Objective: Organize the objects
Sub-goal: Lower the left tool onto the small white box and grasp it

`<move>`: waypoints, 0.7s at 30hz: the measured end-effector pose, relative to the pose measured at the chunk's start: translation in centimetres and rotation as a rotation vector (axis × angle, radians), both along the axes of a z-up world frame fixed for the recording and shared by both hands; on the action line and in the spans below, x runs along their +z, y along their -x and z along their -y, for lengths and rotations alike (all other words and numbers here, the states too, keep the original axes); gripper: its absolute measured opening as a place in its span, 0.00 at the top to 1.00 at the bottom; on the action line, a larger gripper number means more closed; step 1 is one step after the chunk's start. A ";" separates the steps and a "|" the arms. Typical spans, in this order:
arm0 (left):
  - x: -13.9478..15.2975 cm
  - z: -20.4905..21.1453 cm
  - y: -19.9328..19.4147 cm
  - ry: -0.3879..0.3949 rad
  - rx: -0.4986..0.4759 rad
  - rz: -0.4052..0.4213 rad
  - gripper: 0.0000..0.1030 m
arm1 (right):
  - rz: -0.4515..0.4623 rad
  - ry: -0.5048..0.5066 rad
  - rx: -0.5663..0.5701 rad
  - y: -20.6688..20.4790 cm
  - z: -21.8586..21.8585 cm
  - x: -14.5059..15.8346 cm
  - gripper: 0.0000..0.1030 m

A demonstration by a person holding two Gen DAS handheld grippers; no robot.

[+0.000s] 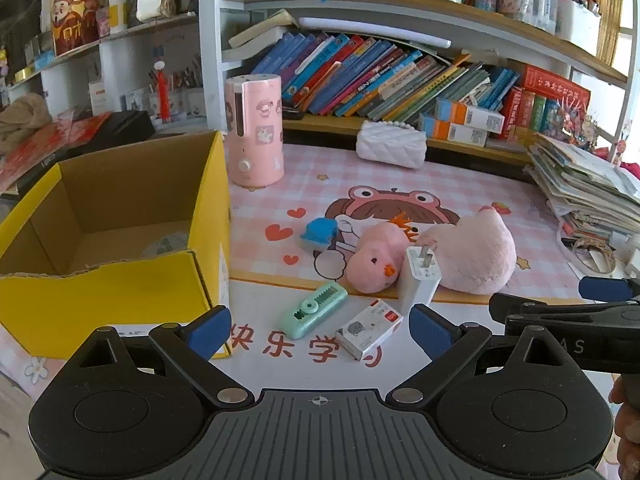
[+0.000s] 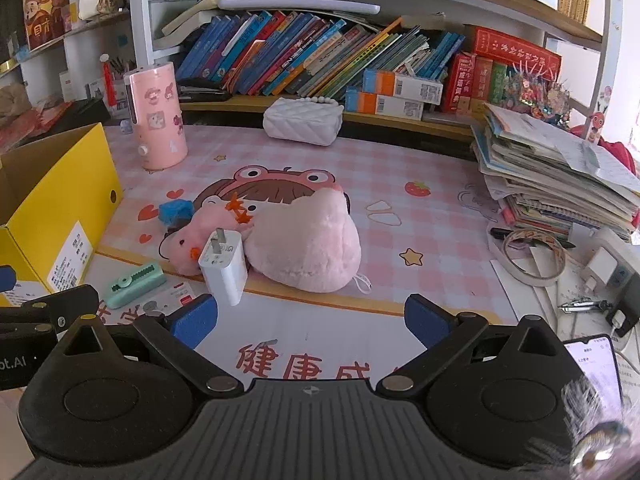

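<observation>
Left wrist view, pink cartoon desk mat [image 1: 460, 184], crowded bookshelves [image 1: 400, 72] behind

Left wrist view: low over the desk mat's [image 1: 460, 184] near edge, facing the bookshelf [image 1: 380, 76], yellow box [image 1: 100, 304] close at left. Right wrist view: same height and heading, set further right, paper stack [image 2: 560, 176] near. Both share the pink plush [image 1: 432, 256] [image 2: 296, 244], white charger [image 1: 420, 276] [image 2: 224, 268] and pink humidifier [image 1: 254, 128] [image 2: 158, 116].
</observation>
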State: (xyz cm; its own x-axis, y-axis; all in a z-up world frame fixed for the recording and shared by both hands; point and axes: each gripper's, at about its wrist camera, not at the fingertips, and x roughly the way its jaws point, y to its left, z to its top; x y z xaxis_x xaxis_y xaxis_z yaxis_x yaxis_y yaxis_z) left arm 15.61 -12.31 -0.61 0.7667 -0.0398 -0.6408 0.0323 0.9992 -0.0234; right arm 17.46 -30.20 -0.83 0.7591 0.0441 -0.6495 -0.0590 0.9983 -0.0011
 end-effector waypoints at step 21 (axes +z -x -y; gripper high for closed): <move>-1.8 2.7 -3.0 -0.086 -0.071 -0.061 0.26 | 0.019 -0.056 0.018 -5.5 1.9 -0.8 0.00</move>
State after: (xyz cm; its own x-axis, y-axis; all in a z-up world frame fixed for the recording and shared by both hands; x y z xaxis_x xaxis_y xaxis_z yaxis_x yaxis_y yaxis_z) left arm 18.57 -15.04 -2.37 0.7234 -0.0358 -0.6895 0.1044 0.9928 0.0579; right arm 22.96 -32.12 -1.61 0.7699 0.0940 -0.6312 -0.0777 0.9955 0.0535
